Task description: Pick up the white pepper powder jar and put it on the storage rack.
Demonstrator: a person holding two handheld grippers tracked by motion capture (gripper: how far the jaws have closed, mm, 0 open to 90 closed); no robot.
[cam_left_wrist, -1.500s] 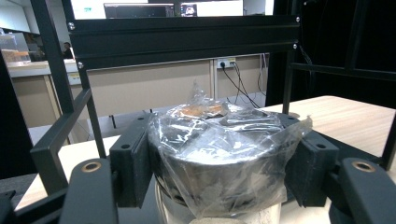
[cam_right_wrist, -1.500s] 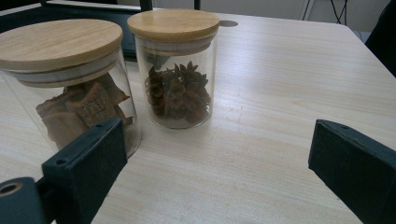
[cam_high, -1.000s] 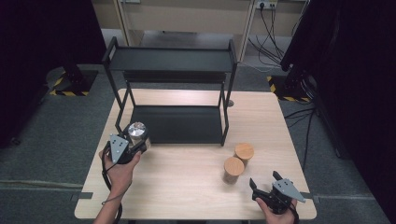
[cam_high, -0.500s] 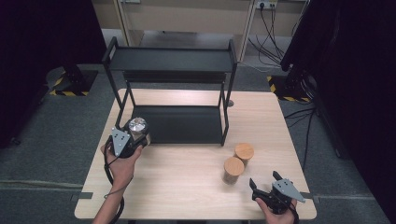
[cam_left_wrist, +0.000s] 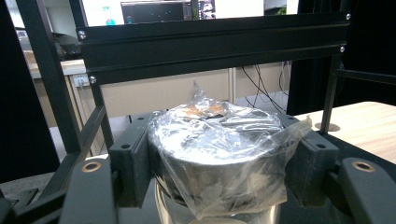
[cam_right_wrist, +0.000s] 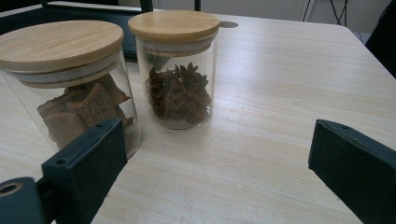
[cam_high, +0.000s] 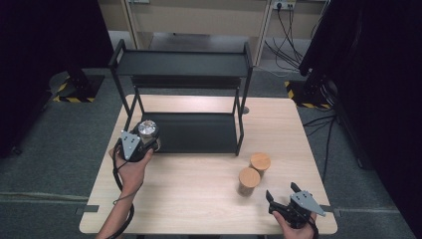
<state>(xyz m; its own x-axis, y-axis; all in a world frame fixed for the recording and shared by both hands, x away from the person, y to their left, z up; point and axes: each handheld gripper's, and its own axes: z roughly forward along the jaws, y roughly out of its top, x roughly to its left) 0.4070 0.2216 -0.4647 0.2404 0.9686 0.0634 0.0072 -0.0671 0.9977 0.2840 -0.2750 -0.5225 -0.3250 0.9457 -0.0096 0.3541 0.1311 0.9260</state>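
My left gripper (cam_high: 148,138) is shut on a metal-topped jar (cam_high: 147,128) covered in crinkled clear plastic, at the front left corner of the black rack's lower shelf (cam_high: 199,132). In the left gripper view both pads press the wrapped jar (cam_left_wrist: 219,140) from the sides, under the rack's upper beam (cam_left_wrist: 210,42). My right gripper (cam_high: 281,191) stands open near the table's front right edge. Its jaws point at two wooden-lidded glass jars: a nearer one with brown bark pieces (cam_high: 249,179) (cam_right_wrist: 70,93) and a farther one with star anise (cam_high: 260,162) (cam_right_wrist: 177,79).
The two-tier black rack (cam_high: 181,64) stands at the back of the wooden table (cam_high: 199,199), its posts framing the lower shelf. Grey floor surrounds the table, with cables at the back right.
The left gripper has carried the wrapped jar a little away from the person, toward the rack's lower shelf. The right gripper and the two wooden-lidded jars have stayed put.
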